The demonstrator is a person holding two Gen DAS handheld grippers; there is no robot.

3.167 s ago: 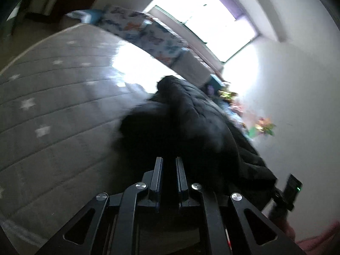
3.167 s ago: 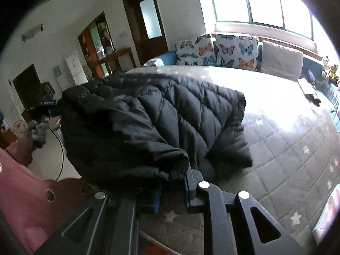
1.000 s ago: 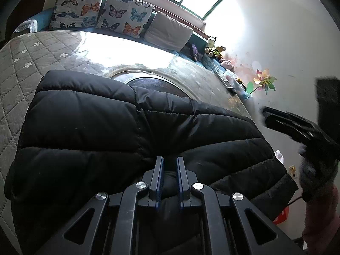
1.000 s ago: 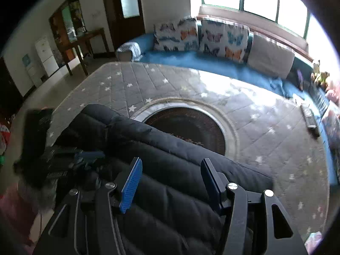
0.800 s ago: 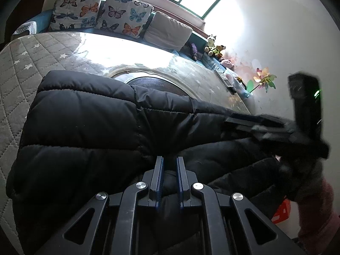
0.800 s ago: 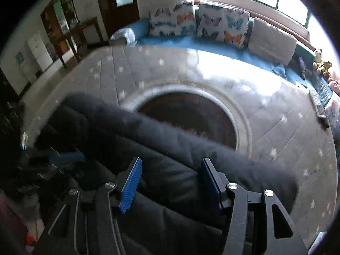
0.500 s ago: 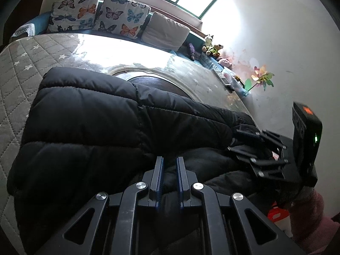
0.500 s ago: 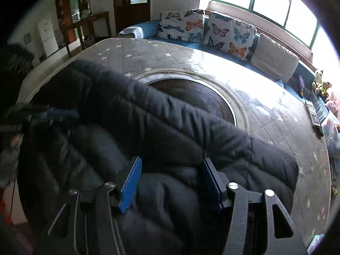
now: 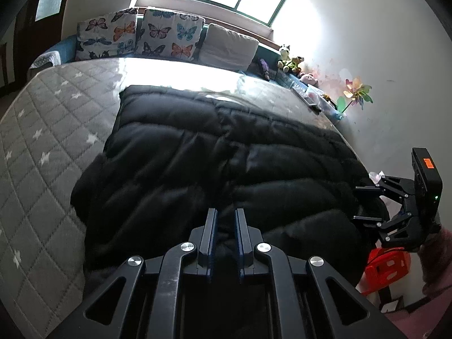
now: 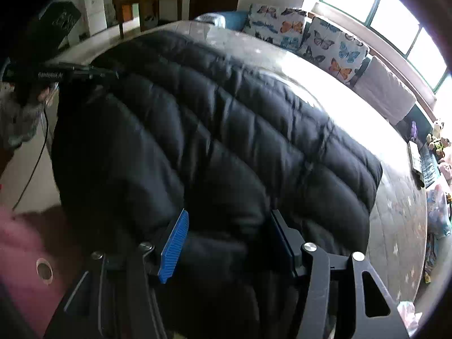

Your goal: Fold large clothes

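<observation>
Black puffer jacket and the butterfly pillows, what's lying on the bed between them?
Only bare star-quilted mattress lies between the black puffer jacket and the butterfly pillows, in the left wrist view.

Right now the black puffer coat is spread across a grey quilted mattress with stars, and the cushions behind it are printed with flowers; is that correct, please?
Not quite. The black puffer coat does lie on the grey star-quilted mattress, but the cushions behind it are printed with butterflies, not flowers. The left wrist view shows them clearly.

The one piece of lettering stands in pale print along the side of the left gripper (image 10: 60,74), seen in the right wrist view; it is blurred and seems to read "GenRobot.AI", though the letters cannot be told for sure.
</observation>
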